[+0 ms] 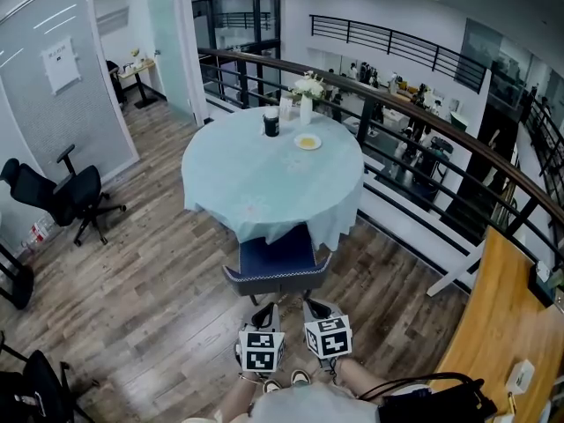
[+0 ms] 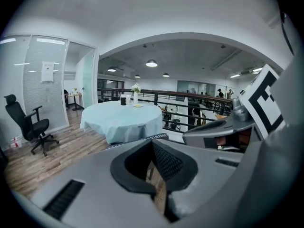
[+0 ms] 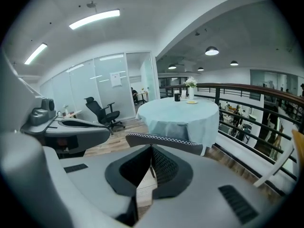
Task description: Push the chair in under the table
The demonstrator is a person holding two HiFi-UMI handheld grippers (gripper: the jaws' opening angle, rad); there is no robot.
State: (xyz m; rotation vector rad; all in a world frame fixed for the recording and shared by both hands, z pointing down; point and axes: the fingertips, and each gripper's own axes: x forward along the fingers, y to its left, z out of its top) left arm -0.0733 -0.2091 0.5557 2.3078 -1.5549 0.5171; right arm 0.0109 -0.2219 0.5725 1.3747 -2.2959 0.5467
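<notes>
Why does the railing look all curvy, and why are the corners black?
Head view: the wide lens bows the railing into an arc. Left gripper view and right gripper view: fisheye rounding leaves black corners; ceiling lights glare white, the table looks sharp.

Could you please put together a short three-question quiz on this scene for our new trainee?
1. True or false: the chair stands on the side of the table nearest the two grippers.
2. Which of these stands on the table? A) a laptop B) a vase of white flowers C) a stack of books
3. What is between the jaws of the left gripper and of the right gripper?
Key: 1 true; 2 B; 3 nothing, both are shut and empty.
</notes>
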